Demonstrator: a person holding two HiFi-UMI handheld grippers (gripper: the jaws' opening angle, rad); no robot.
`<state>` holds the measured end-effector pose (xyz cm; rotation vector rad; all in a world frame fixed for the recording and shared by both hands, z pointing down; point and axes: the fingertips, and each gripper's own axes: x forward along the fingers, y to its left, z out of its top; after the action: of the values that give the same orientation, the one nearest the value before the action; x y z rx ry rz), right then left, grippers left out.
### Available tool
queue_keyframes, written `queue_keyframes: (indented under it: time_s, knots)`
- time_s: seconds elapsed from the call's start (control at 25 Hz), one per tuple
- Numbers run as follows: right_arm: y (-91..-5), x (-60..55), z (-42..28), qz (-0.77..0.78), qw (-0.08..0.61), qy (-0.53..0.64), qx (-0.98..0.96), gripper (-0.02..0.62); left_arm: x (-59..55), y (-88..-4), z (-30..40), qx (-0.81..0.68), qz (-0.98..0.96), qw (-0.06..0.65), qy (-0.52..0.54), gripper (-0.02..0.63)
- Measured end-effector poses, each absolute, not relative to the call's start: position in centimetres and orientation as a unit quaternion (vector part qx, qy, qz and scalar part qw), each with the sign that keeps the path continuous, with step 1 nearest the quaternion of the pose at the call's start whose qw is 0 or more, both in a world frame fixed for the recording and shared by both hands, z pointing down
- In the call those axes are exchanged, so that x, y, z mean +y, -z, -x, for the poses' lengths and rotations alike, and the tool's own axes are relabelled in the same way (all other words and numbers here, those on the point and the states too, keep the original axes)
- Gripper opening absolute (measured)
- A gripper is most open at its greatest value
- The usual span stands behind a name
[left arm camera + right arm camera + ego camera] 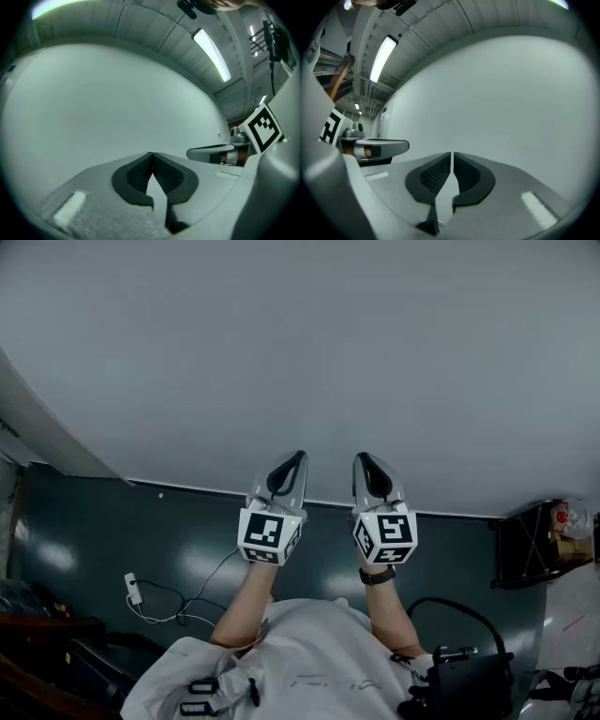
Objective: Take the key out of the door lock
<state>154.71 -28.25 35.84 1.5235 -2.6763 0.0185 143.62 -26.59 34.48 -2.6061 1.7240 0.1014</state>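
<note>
No key, lock or door shows in any view. A plain pale grey wall [309, 343] fills the area ahead. In the head view my left gripper [299, 455] and right gripper [359, 456] are held side by side, both pointing at the wall near its base. In the left gripper view the left gripper [151, 154] has its dark pads [136, 174] pressed together with nothing between them. The right gripper [452, 153] is shut too, with only a hairline slit between its empty pads [466, 173]. Each gripper view shows the other gripper off to the side: the right one [213, 152] and the left one [377, 148].
The floor [112, 531] below the wall is dark and glossy. A white plug with a cable [134, 589] lies on it at the left. A black rack [530, 545] stands at the right and a black case [469, 681] at the lower right. A strip light [212, 54] hangs overhead.
</note>
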Motion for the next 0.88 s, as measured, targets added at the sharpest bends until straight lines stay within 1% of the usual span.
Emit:
queue_keyframes:
  time_s: [0.16, 0.24, 0.48, 0.64, 0.88]
  knots:
    - [-36.0, -28.7, -154.2, -0.496, 0.029, -0.015, -0.868, 0.006, -26.8, -34.0, -143.3, 0.546, 0.837, 0.019, -0.033, -0.002]
    - [-35.9, -28.6, -153.0, -0.493, 0.029, -0.02, -0.87, 0.006, -26.4, -33.8, -142.0, 0.551, 0.834, 0.019, -0.036, -0.002]
    - [-36.7, -27.2, -145.1, -0.448, 0.04, -0.045, -0.892, 0.006, -24.2, -34.2, -134.2, 0.592, 0.805, 0.011, -0.034, 0.0]
    - [-36.7, -26.6, -138.0, -0.399, 0.039, -0.042, -0.915, 0.006, -22.9, -34.3, -128.0, 0.629, 0.776, 0.01, -0.032, 0.0]
    - [-37.6, -24.3, -123.3, -0.277, 0.033, -0.051, -0.959, 0.0, -18.4, -34.8, -115.0, 0.715, 0.699, 0.012, -0.021, 0.0]
